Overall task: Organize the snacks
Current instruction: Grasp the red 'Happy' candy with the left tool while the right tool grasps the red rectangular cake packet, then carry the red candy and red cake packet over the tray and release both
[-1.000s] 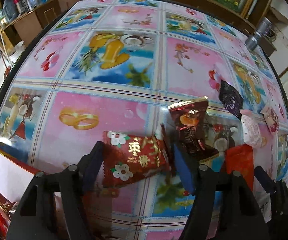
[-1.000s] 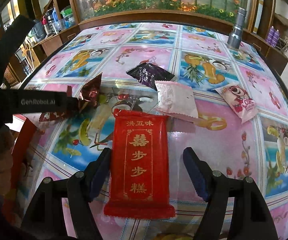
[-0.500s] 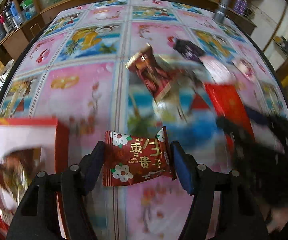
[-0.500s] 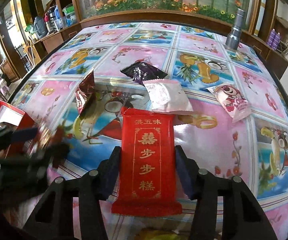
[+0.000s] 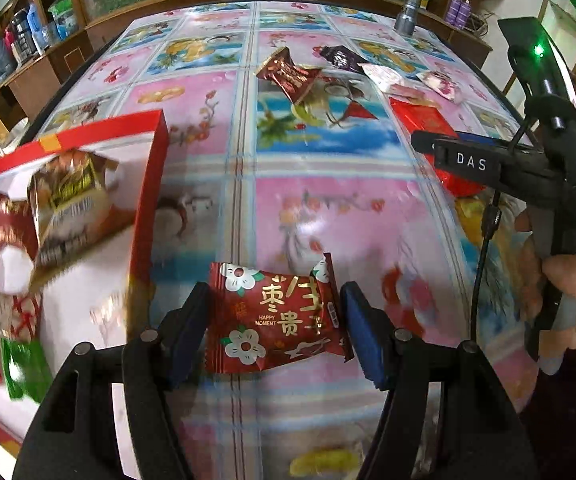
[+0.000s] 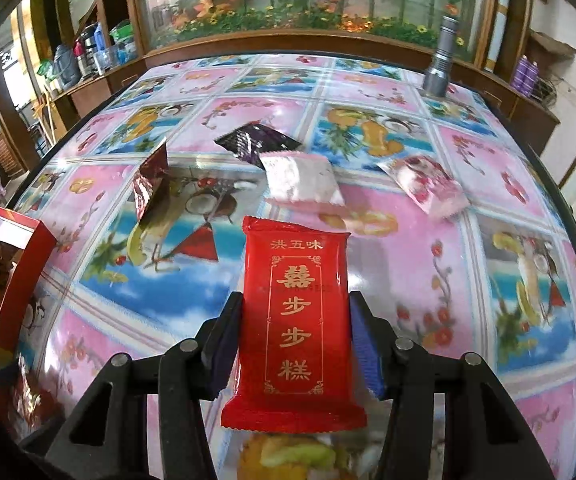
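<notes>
snacks move across a glossy, fruit-printed table (image 5: 216,184) as a person works two handheld grippers. at far left, a red box (image 5: 150,184) with a white interior holds several wrappers, among them a brown-and-gold packet (image 5: 64,196) blurred by camera motion. just right of the box, the left gripper (image 5: 276,322) grips a dark red flower-printed candy (image 5: 276,316) by its two short ends, its blue pads pressed against the wrapper and the candy held above the table. further right, the right gripper (image 6: 293,330) has just been closing and now clamps the long sides of a bright red cake bar (image 6: 293,312) with gold characters, its lower end hanging past the pads. beyond it, loose on the table, lie a maroon foil packet (image 6: 150,180), a dark purple packet (image 6: 256,140), a pale pink packet (image 6: 301,178) overlapping it, and a pink cartoon packet (image 6: 423,188). at the far edge stands a silver flashlight (image 6: 439,66). a hand (image 5: 575,300) shows at the right.
</notes>
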{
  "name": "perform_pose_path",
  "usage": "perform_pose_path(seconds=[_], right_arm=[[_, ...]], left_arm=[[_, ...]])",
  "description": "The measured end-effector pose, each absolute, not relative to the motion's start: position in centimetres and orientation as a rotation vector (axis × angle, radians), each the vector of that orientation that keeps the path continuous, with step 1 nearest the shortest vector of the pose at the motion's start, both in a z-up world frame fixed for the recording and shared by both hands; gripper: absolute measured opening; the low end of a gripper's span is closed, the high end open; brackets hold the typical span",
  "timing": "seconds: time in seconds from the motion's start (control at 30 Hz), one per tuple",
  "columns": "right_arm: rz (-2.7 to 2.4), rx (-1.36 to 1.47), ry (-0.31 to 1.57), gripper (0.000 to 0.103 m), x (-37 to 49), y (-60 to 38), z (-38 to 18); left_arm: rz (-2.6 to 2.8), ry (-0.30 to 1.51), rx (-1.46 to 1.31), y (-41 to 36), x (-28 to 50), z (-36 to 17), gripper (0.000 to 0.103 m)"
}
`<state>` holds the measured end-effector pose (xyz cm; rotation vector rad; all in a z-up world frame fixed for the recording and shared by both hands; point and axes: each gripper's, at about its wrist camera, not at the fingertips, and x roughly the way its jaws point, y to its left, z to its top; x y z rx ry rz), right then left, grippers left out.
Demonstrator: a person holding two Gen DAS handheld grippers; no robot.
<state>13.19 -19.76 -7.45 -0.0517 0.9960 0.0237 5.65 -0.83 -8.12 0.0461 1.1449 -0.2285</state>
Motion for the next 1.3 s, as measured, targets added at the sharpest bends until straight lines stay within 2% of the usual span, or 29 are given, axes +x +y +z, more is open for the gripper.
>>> perform_pose_path(seconds=[0.2,0.6,0.9,1.03,1.3], right_arm=[[0.050,-0.022,1.016,0.052,10.3,-20.1,-7.0],[0.201,0.236,0.997,0.051,6.3,-23.0,-3.7],[0.149,0.128,0.985,0.051,5.0,-20.4,-3.8],[0.110,0.096,0.998,0.051,4.7,-20.8,-4.6],[0.079,0.073,1.009,0.051,4.6,-21.3,-5.6]], left_arm=[[-0.261,1.136,0.037,-0.8,3.8,-8.0,0.065],[-0.310,1.061,-0.007,0.8,1.4,-5.6,0.063],[-0.300,1.064,-0.043,2.1,0.7,-6.4,0.063],[-0.301,1.059,0.026,0.9,0.6,-6.8,0.071],[-0.280,1.044,0.089,-0.2,1.2,-8.2,0.072]])
